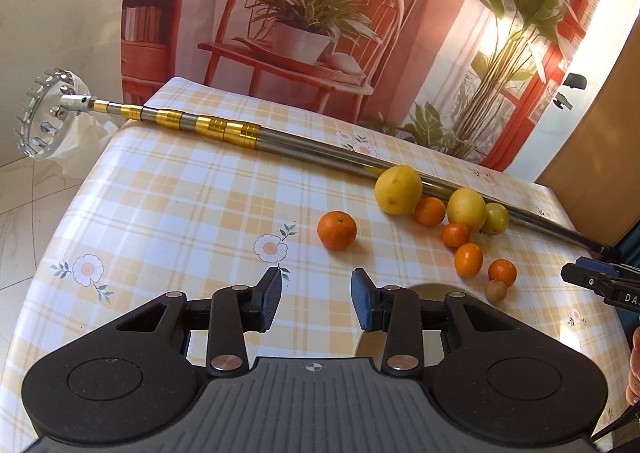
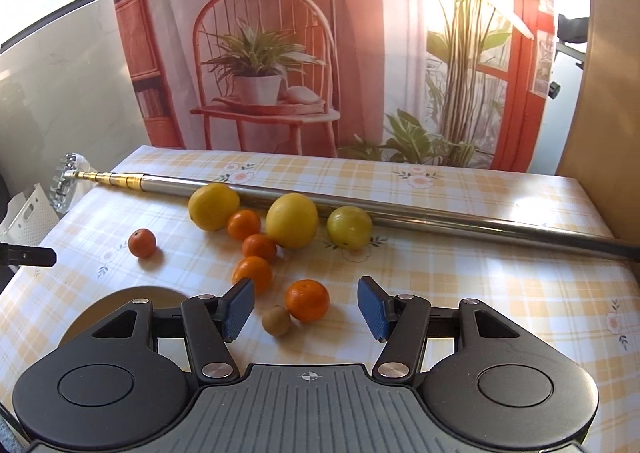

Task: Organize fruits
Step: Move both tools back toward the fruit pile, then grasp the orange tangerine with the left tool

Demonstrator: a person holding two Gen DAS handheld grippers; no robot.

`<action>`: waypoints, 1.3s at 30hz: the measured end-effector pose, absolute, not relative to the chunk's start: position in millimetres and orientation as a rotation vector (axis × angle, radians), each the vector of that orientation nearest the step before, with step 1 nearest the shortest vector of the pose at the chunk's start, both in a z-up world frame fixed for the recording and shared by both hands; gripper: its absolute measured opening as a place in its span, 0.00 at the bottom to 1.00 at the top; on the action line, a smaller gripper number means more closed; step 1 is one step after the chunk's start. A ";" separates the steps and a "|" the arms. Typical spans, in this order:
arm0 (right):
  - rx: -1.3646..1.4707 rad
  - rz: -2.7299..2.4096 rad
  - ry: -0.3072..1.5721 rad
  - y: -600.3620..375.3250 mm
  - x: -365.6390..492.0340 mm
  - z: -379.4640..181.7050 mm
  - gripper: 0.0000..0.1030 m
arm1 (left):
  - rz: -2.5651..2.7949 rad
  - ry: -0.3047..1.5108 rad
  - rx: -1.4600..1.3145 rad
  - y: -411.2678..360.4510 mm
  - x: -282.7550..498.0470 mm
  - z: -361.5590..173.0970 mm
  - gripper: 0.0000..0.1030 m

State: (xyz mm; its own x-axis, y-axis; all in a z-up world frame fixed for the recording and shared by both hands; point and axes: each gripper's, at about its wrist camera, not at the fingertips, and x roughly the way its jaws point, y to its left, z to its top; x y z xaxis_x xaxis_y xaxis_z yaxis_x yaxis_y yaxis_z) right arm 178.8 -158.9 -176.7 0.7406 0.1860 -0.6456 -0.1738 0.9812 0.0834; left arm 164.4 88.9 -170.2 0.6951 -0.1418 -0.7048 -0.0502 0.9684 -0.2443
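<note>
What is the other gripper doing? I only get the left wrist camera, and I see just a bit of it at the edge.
Observer: The right gripper is open and holds nothing.
Operator: Is any fruit close to it?
Observer: Yes. The small brown fruit and a mandarin lie just ahead of it, between its two fingers.
Operator: Is there anything off the table I can't see?
Observer: A white thing with holes sits beyond the left edge of the table. I cannot tell what it is.
</note>
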 end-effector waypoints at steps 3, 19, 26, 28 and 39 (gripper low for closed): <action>0.028 0.186 0.705 -162.5 180.4 -176.4 0.52 | -0.062 0.806 -0.227 85.2 167.4 -165.3 0.39; 0.079 0.194 0.708 -170.6 183.0 -182.4 0.52 | -0.023 0.821 -0.165 78.6 207.1 -151.3 0.39; 0.084 0.190 0.718 -173.6 187.1 -187.4 0.52 | -0.060 0.851 -0.149 67.7 229.4 -174.2 0.41; 0.085 0.187 0.722 -174.3 188.6 -189.4 0.52 | -0.067 0.869 -0.134 63.1 238.5 -182.8 0.44; 0.127 0.177 0.741 -181.1 199.4 -199.1 0.52 | -0.078 0.925 -0.065 54.2 268.8 -208.0 0.55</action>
State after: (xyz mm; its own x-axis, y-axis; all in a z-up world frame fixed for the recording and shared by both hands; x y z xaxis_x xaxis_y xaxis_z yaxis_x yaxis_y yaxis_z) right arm 199.4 -181.1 -199.1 0.7241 0.2046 -0.6587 -0.1147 0.9774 0.1774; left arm 268.8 54.2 -208.0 0.5991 -0.0952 -0.7950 0.0392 0.9952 -0.0897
